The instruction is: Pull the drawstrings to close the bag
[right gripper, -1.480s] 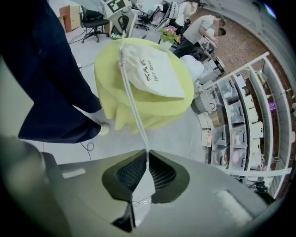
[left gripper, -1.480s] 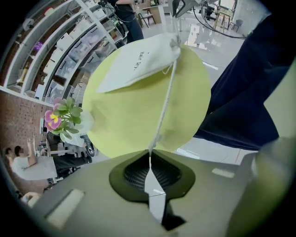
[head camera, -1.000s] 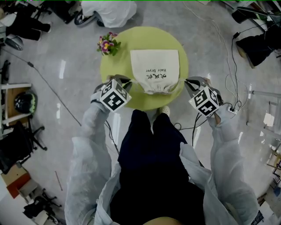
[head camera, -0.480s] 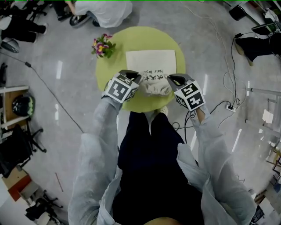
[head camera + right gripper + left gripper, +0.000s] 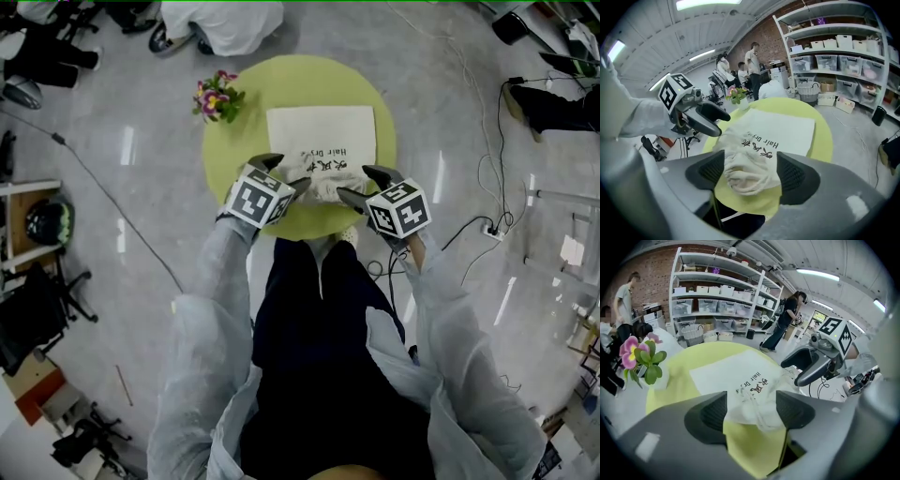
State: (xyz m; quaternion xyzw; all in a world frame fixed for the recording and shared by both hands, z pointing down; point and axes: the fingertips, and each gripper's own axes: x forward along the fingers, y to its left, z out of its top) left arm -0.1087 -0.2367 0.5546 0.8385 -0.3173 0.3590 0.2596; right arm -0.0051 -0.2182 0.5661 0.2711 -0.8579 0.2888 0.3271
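A cream cloth bag point(image 5: 322, 139) with black print lies flat on the round yellow-green table point(image 5: 230, 155). Its mouth point(image 5: 323, 187) is bunched tight at the near edge. My left gripper point(image 5: 286, 173) sits at the left of the bunched mouth and my right gripper point(image 5: 361, 185) at the right. Both sets of jaws are opening. In the left gripper view the gathered cloth point(image 5: 754, 399) lies between the pads of the left gripper point(image 5: 750, 411) without being pressed. The right gripper point(image 5: 746, 173) likewise frames the bunched mouth point(image 5: 747, 171). A thin cord point(image 5: 712, 206) hangs past the table edge.
A small pot of pink flowers point(image 5: 214, 97) stands at the table's far left rim. Cables point(image 5: 487, 159) trail over the floor to the right. Shelving with bins point(image 5: 717, 291) and several people stand beyond the table. My legs are against the table's near edge.
Both grippers came in from wide apart at the table's sides to the bag's mouth. Their jaws, shut before, now stand apart.
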